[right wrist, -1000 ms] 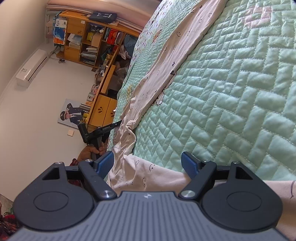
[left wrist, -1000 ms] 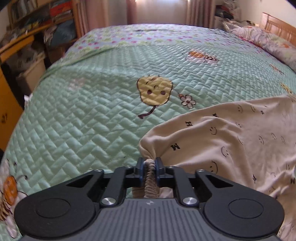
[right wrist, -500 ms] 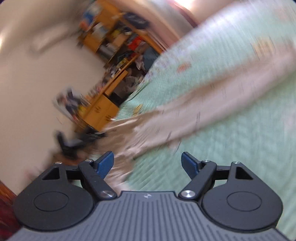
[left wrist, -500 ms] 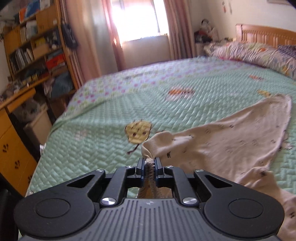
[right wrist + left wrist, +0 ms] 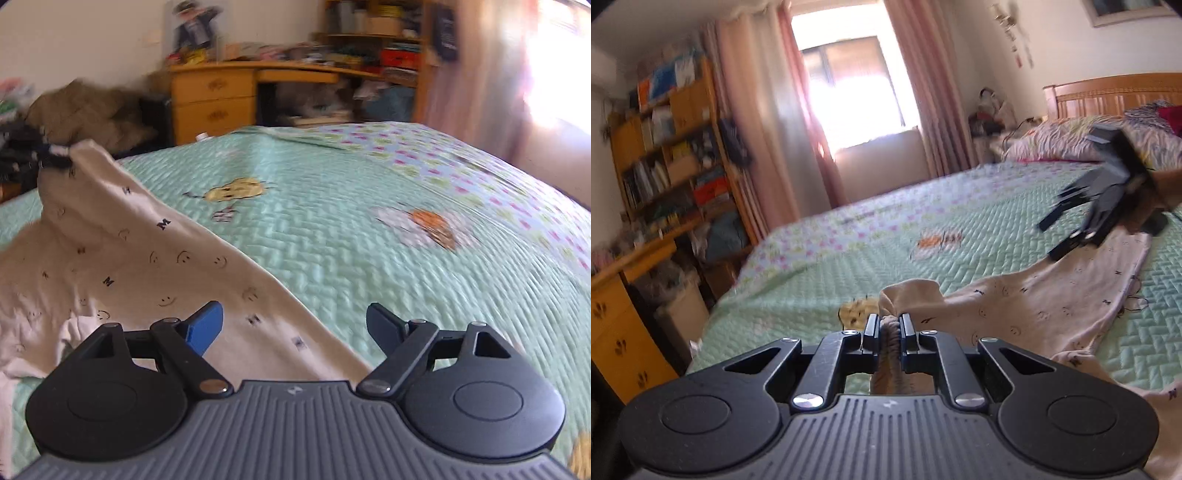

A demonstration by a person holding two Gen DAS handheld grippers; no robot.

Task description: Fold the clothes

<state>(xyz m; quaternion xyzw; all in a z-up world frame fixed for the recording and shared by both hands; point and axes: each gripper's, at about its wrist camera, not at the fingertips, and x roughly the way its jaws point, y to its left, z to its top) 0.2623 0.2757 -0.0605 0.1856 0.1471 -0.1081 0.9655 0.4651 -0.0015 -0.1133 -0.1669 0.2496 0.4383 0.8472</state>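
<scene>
A beige garment (image 5: 1034,306) printed with small smileys and letters lies stretched across the green quilted bedspread (image 5: 849,266). My left gripper (image 5: 889,328) is shut on the garment's ribbed edge and holds that corner raised. In the right wrist view the garment (image 5: 129,258) slopes up to that raised corner at the blurred left gripper (image 5: 51,155). My right gripper (image 5: 295,317) hovers over the garment's other end, its jaws opening; cloth lies beneath them and nothing is pressed between the pads. The left wrist view shows the right gripper (image 5: 1049,240) above the far end.
A wooden bookshelf (image 5: 665,155) and desk (image 5: 229,92) stand beyond the bed's edge. Pink curtains (image 5: 757,129) frame a bright window. A pillow (image 5: 1071,144) and wooden headboard (image 5: 1115,96) are at the right. A heap of clothes (image 5: 81,114) lies off the bed.
My left gripper has risen and tilted up, lifting the garment corner. My right gripper has rolled upright and swung quickly across the bed to the garment's far end.
</scene>
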